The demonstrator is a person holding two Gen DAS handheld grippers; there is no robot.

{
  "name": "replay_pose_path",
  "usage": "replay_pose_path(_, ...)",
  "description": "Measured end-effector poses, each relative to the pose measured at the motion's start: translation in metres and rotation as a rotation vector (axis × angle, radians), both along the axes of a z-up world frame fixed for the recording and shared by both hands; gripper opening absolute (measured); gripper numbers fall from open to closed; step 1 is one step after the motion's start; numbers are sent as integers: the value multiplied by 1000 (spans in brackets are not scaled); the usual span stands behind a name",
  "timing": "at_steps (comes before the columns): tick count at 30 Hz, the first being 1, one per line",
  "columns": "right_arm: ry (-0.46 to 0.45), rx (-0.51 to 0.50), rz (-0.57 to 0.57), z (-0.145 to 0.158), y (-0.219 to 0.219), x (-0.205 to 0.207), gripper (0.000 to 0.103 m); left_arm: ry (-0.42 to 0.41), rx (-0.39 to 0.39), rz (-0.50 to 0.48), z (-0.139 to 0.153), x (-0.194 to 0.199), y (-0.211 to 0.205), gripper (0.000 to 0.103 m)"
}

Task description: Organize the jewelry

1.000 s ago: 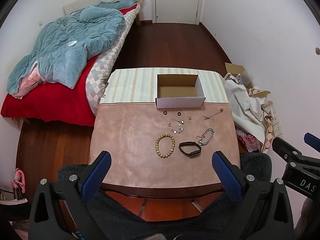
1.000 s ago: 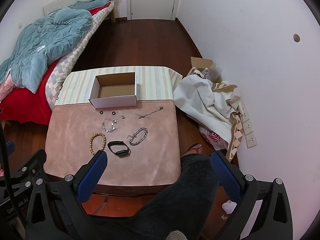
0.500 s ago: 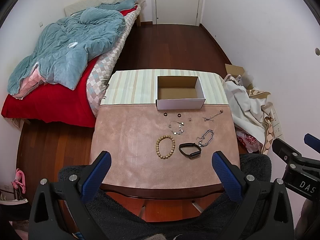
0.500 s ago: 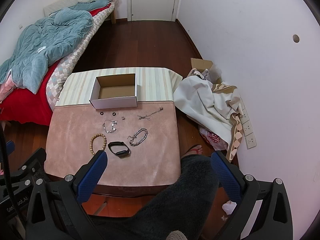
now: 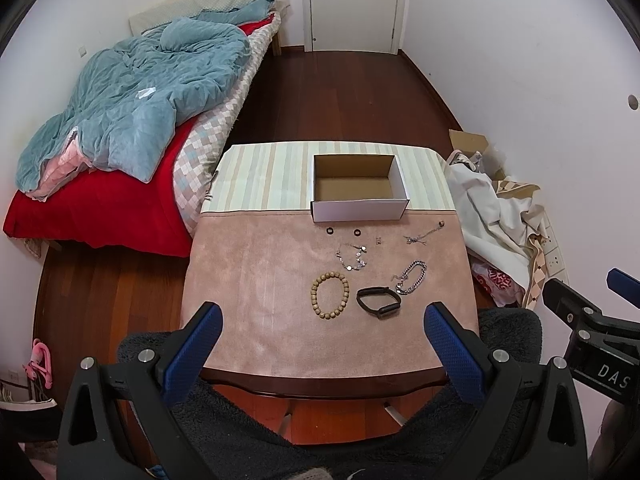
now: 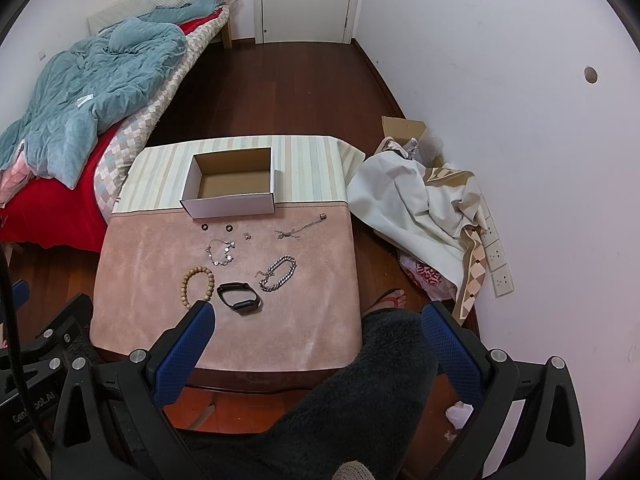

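Jewelry is seen laid out on the tabletop (image 5: 248, 280) before an open cardboard box (image 5: 359, 190).
Both the left gripper (image 5: 324, 332) and right gripper (image 6: 316, 328) are held back with fingers wide; a bed (image 5: 120, 120) and heaped cloth (image 6: 416, 200) flank the table.

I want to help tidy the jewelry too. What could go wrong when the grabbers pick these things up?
The two tiny black rings look hard for wide jaws to pinch and might slip out. The thin chain lies near the table's right edge, so a nudge could push it off. The silver link bracelet almost touches the black wristband, so grabbing one may drag the other.
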State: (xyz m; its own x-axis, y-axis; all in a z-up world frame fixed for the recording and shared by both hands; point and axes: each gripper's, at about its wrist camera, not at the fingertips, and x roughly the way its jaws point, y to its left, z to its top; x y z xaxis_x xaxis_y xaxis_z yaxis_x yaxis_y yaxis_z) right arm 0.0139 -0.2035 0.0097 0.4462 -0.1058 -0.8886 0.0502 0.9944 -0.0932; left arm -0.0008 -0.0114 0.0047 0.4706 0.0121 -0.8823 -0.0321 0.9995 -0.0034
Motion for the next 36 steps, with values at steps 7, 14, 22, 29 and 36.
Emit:
replay_pose_path(7, 15, 49, -33, -25, -9, 14, 103, -15, 55, 35, -24, 21, 10, 103)
replay_pose_path(14, 137, 85, -52, -111, -11, 61, 102, 28, 210, 75, -86, 63, 29, 103)
replay_pose_path(22, 341, 217, -72, -237, 2, 100, 76, 187, 314, 45, -173, 100, 32, 103)
replay_pose_path(29, 449, 295, -68, -301, 25, 116, 53, 284, 364, 43, -221, 113, 40, 103)
replay_pose_path(36, 463, 318, -30, -316, 37, 115, 5, 342, 341, 20, -246, 117, 40, 103)
